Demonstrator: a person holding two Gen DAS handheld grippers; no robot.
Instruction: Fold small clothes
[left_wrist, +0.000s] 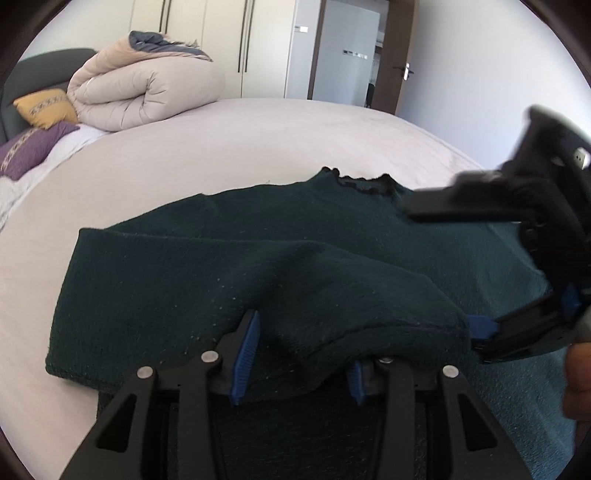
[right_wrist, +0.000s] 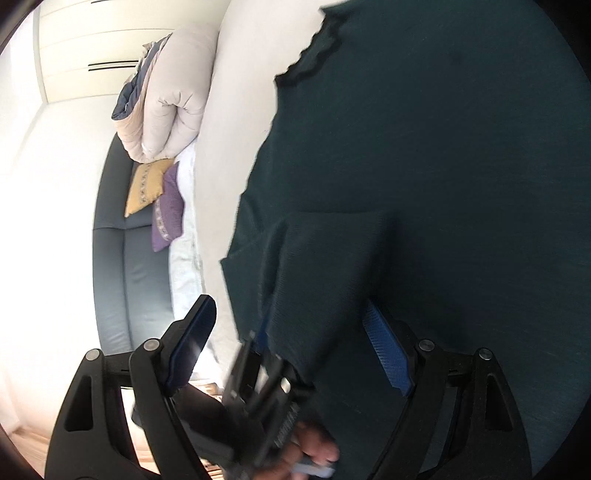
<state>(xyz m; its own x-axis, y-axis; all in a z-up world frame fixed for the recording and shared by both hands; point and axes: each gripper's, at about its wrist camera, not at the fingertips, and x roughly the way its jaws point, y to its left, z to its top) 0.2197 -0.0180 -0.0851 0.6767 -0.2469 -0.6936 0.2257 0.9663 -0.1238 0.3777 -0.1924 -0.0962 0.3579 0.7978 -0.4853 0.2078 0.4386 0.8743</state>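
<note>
Draping left gripper (left_wrist: 299, 354) — dark sweater (left_wrist: 229, 266)

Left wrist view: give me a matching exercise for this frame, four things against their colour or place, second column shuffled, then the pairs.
Things:
1. sweater
2. rolled duvet
3. yellow cushion
4. right gripper

Descriptions:
A. leaning against the dark headboard, above a purple cushion
B. dark green, spread on the bed with its frilled neck at the far side
C. coming in from the right edge, jaws apart
D. pale beige, bundled at the far left of the bed

Pairs: 1-B, 2-D, 3-A, 4-C
</note>
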